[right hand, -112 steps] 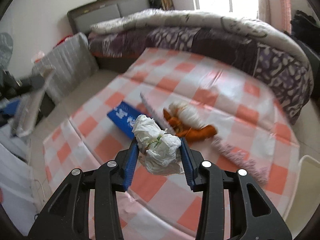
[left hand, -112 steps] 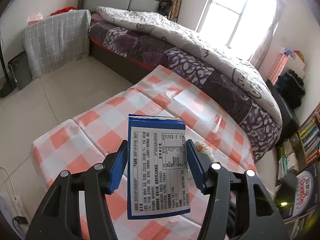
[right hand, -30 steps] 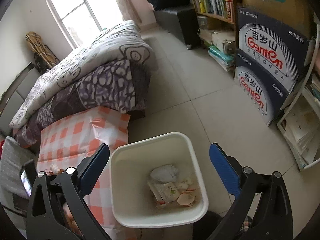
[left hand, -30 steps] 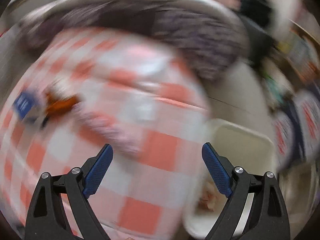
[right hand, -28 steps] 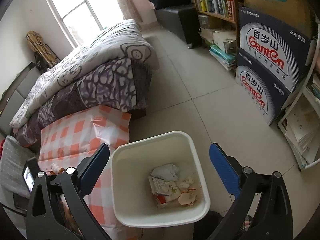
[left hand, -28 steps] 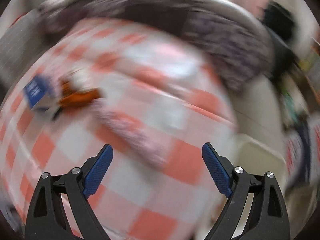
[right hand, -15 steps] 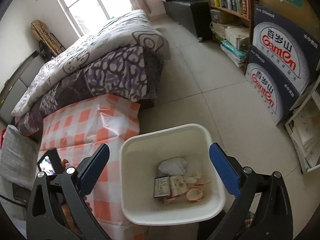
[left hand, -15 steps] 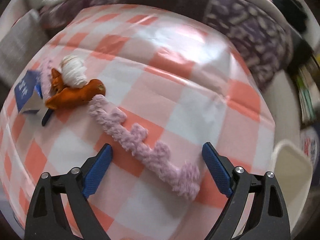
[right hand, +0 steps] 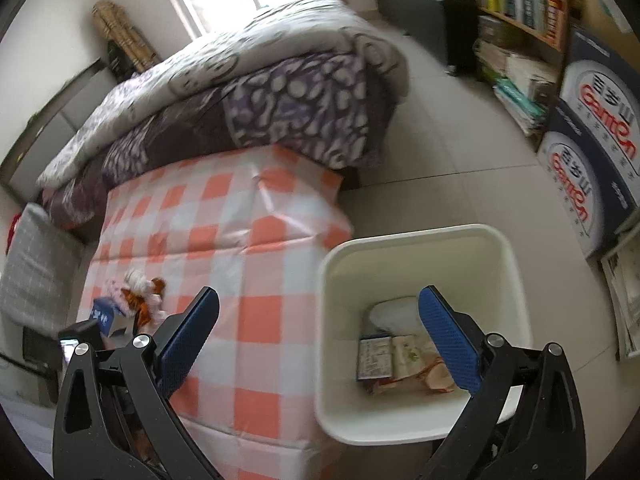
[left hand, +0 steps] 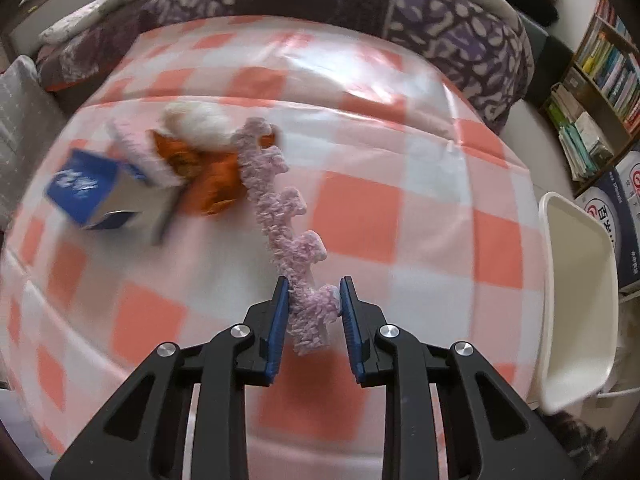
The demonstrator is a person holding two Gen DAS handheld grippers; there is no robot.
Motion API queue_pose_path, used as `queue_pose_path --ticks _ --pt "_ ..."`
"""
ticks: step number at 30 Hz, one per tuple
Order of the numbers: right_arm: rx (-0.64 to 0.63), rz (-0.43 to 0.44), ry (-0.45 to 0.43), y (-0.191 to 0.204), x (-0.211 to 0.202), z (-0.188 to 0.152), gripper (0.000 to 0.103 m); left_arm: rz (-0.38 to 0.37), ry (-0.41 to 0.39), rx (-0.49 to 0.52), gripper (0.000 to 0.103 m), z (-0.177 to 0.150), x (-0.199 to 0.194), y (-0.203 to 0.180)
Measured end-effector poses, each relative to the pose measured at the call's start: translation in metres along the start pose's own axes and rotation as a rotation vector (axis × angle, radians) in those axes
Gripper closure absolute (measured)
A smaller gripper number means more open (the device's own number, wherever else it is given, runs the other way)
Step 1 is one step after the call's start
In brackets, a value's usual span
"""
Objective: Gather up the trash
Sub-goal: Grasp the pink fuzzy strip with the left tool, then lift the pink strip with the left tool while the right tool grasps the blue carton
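Note:
My left gripper point(left hand: 313, 304) is shut on the near end of a long fluffy pink strip point(left hand: 280, 208) that lies across the checked tablecloth point(left hand: 400, 216). Beyond it lie orange peel point(left hand: 208, 184), a white wad point(left hand: 196, 120) and a blue carton point(left hand: 96, 192). My right gripper point(right hand: 320, 340) is open and empty, held above the white bin point(right hand: 516, 280). The bin holds a blue carton point(right hand: 374, 358), a white wad point(right hand: 394, 306) and other scraps. The bin also shows in the left wrist view point(left hand: 576, 304) at the table's right edge.
A bed with a purple patterned quilt point(right hand: 280, 92) stands behind the table. Bookshelves point(right hand: 516, 4) and stacked printed boxes point(right hand: 592, 152) line the right side. A grey cushioned seat point(right hand: 36, 264) is at the left.
My left gripper has come down on the pink strip and shut on its near end. My right gripper has stayed open over the bin and shifted slightly.

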State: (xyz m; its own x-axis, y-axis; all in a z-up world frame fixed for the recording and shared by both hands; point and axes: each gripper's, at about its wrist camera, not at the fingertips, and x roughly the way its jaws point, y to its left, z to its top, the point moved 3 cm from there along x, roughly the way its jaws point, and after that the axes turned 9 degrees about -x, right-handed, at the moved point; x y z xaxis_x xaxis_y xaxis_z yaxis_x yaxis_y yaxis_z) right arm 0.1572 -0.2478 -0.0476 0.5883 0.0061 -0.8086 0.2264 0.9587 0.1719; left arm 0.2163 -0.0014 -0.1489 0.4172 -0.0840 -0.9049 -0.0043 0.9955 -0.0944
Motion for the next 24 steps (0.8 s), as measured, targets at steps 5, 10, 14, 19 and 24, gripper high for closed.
queue_pose_path --ticks 5,10,14,19,24 --pt "-0.07 0.042 0.036 0.053 0.024 -0.005 0.007 -0.025 -0.064 -0.07 0.077 0.002 -0.04 0.054" --pt "-0.172 0.068 0.058 0.108 0.051 -0.015 0.007 -0.03 -0.119 -0.188 0.077 0.008 -0.074 0.113" --pt "-0.329 0.144 0.029 0.167 0.062 -0.026 0.007 -0.022 -0.19 -0.274 0.077 0.018 -0.111 0.156" --pt "-0.654 0.28 -0.05 0.26 0.072 -0.045 0.007 -0.019 -0.328 -0.31 0.077 0.031 -0.176 0.195" --pt "-0.881 0.356 -0.049 0.346 0.095 -0.049 0.007 -0.011 -0.456 -0.391 0.077 0.041 -0.222 0.229"
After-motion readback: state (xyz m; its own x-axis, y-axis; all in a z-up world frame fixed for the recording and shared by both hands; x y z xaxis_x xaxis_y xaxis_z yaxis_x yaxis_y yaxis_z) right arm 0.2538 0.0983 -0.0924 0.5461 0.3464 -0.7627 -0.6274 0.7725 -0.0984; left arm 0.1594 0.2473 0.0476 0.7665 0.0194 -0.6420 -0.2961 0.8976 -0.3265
